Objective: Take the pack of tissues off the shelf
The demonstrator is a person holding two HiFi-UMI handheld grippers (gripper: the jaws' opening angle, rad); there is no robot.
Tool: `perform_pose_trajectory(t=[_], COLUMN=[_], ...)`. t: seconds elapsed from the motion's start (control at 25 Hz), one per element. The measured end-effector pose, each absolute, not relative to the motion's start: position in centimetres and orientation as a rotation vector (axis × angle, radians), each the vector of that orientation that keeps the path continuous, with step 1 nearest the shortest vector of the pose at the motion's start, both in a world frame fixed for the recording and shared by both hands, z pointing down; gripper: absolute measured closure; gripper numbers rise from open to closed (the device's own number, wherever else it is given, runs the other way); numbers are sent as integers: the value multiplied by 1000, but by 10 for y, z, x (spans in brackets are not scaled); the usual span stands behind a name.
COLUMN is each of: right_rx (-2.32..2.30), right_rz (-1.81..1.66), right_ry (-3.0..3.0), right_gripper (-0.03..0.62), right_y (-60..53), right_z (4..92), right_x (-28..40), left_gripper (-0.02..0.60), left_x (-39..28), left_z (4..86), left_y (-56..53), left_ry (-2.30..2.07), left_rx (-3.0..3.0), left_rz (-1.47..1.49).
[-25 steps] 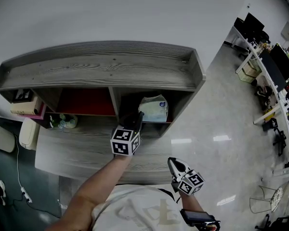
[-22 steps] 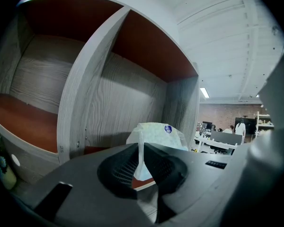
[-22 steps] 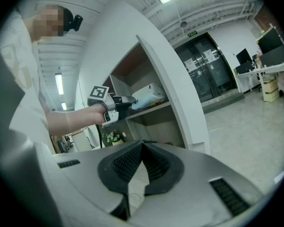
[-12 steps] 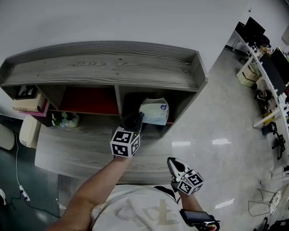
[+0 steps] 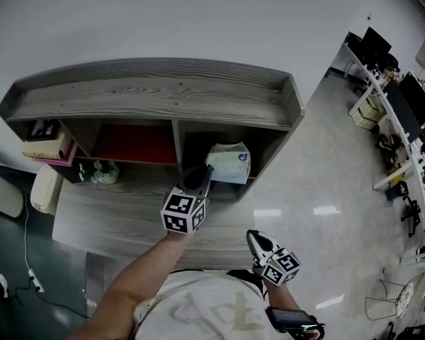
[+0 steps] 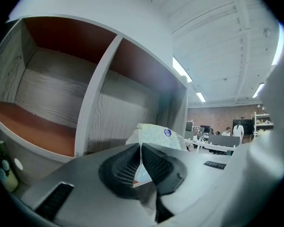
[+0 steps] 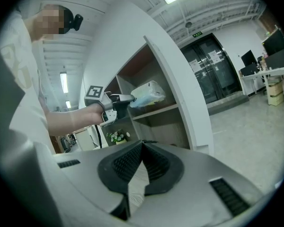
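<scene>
Grey wood shelf (image 5: pixel 156 94) stood on table (image 5: pixel 106 218) | pack of tissues (image 5: pixel 230 163) in right compartment beside divider | left gripper (image 5: pixel 206 171) clamped on its thin edge | right gripper (image 5: pixel 254 240) clenched, empty | plant (image 5: pixel 99 172) and box (image 5: pixel 46 147) far left | pack's underside hidden

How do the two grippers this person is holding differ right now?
The left gripper reaches to the shelf; the right gripper sits beside the person's torso. The left gripper is shut on the pack of tissues; the right gripper is shut on nothing. Both carry a marker cube.
</scene>
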State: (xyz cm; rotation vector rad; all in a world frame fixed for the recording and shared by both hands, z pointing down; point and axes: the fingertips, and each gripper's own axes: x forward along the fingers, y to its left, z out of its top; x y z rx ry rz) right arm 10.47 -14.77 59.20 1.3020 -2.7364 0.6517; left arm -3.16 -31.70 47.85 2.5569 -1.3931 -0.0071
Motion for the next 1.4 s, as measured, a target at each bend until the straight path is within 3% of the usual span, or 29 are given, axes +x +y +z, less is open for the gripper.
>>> perform_pose_trajectory(t=[0.6, 1.4], right_rx=[1101, 873], right_rz=[609, 640], right_ry=[-2798, -2848], right_gripper=[589, 589], right_y=[-146, -145], right_z=[583, 596], right_x=[95, 50], left_gripper=[563, 567], left_x=[-41, -86], left_z=[457, 502], left_y=[-274, -213], left_ry=[-1431, -1478], left_rx=[2579, 2500], left_rz=[-80, -52])
